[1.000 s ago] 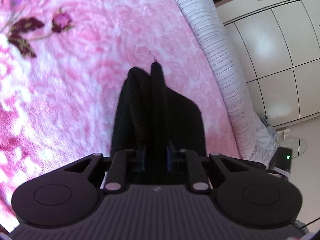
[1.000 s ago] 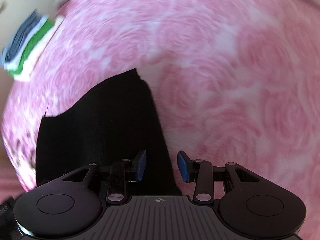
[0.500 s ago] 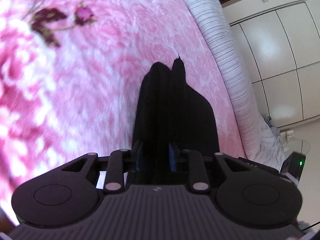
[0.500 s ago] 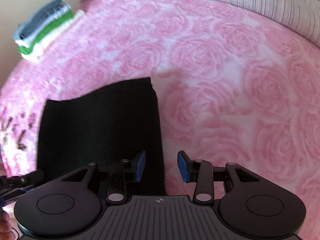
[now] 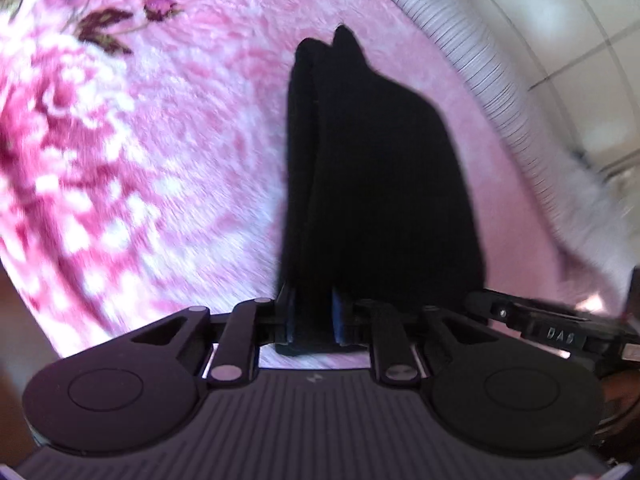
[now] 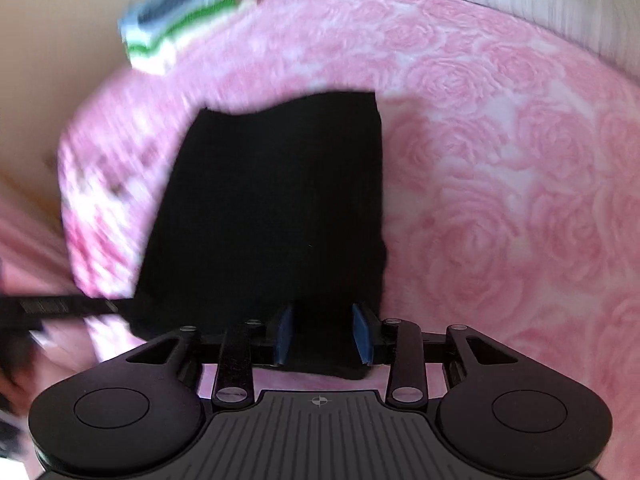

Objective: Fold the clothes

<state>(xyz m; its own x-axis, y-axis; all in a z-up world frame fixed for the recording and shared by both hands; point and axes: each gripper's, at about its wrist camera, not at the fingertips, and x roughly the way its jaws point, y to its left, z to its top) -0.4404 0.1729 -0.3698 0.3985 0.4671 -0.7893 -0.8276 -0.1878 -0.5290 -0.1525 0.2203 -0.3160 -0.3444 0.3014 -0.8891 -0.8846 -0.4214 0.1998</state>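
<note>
The folded black cloth (image 5: 384, 184) is pinched by the left gripper (image 5: 313, 316); the right gripper (image 6: 323, 334) is held open astride its edge.

To my right the soft pink rose blanket (image 6: 500, 168) lies bare; a stack of folded green and blue clothes (image 6: 180, 24) sits far off.

left claw (image 5: 313, 314): pads pinched close, clamping | right claw (image 6: 323, 334): pads spread apart
</note>
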